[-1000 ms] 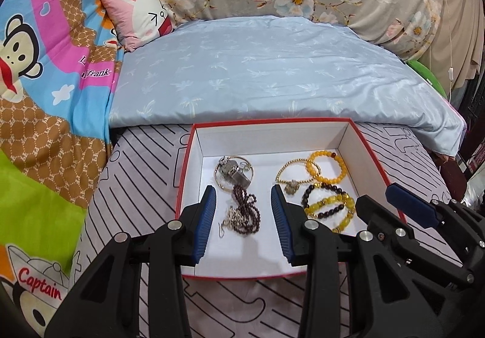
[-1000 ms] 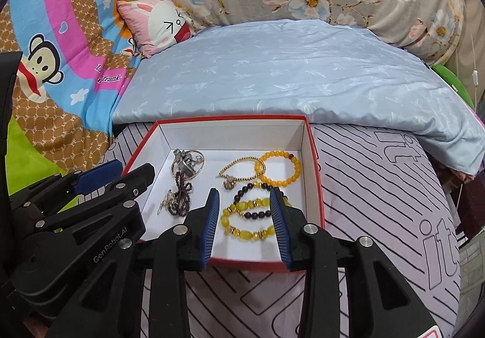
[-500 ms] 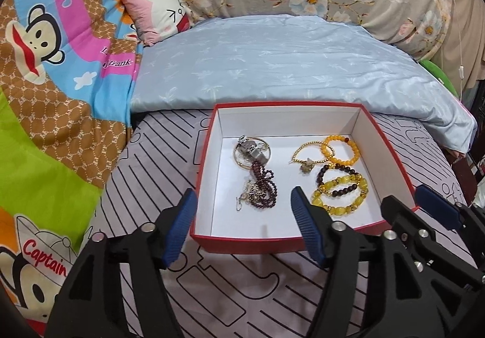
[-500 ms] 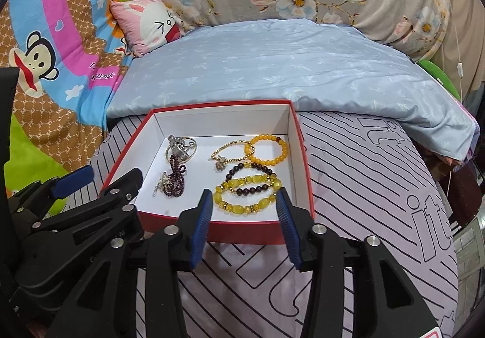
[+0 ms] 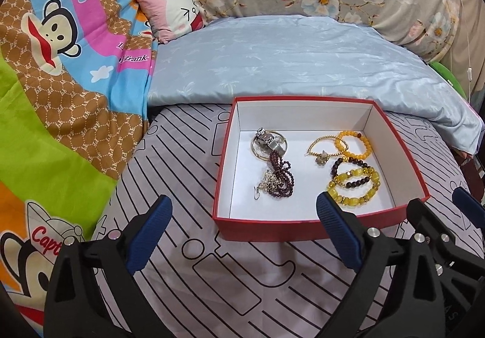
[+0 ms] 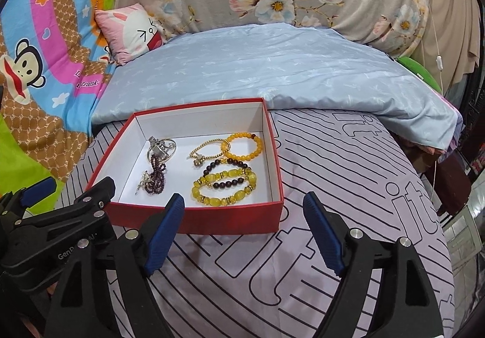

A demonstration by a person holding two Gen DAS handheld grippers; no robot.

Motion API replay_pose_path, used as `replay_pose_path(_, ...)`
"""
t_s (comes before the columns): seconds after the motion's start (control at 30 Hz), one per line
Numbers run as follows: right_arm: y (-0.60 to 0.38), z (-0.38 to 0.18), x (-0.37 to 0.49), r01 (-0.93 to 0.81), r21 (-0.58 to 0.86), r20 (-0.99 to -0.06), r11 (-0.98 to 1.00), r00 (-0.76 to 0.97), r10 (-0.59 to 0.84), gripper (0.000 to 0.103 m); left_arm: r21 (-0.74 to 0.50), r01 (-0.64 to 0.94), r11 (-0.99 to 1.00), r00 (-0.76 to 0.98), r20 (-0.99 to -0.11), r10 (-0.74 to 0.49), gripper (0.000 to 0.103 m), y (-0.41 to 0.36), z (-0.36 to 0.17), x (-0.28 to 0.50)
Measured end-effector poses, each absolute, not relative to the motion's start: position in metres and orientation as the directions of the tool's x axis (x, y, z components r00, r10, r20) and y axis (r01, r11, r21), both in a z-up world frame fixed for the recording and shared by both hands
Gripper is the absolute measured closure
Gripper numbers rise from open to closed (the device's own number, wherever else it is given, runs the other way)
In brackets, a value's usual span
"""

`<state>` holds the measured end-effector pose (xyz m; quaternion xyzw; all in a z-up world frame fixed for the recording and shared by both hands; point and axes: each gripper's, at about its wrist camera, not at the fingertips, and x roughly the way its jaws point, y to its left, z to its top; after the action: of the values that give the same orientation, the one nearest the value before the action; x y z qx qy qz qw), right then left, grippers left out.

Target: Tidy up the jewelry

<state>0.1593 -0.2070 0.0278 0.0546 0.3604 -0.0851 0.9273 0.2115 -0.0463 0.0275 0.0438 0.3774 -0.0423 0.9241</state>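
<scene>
A red box (image 5: 306, 227) with a white inside sits on a bed covered in a lilac sheet printed with black lines (image 5: 230, 283). All the jewelry lies in the box. On its left half a silver watch on a thin hoop (image 5: 269, 142) touches a dark garnet bead strand (image 5: 280, 176) tangled with a small silver filigree piece. On the right half are 4 bracelets: a gold bead bracelet with a charm (image 5: 321, 148), an orange bead bracelet (image 5: 354, 144) overlapping it, a dark bead bracelet (image 5: 348, 173), and a chunky yellow bead bracelet (image 5: 354, 191) lying over that one.

The left gripper (image 5: 244, 235) hovers in front of the box's near wall, jaws spread wide and holding nothing. The right gripper (image 6: 242, 232) is at the box's near right corner, jaws likewise wide apart and empty.

A pale blue quilt (image 6: 272, 71) lies behind the box, with a pink rabbit cushion (image 6: 130, 30) and a monkey-print blanket (image 5: 60, 65) to the left.
</scene>
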Motion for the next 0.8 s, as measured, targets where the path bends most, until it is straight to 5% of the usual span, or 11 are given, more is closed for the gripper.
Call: replay_pose_path(0.8, -0.206, 0.028, 0.148, 0.197, 0.044, -0.688, 0.979, 0.717, -0.114, 0.022, 0.017, 0.087, 0.996, 0.696, -0.716, -0.049, 0.009, -0.040, 0.025, 0.198)
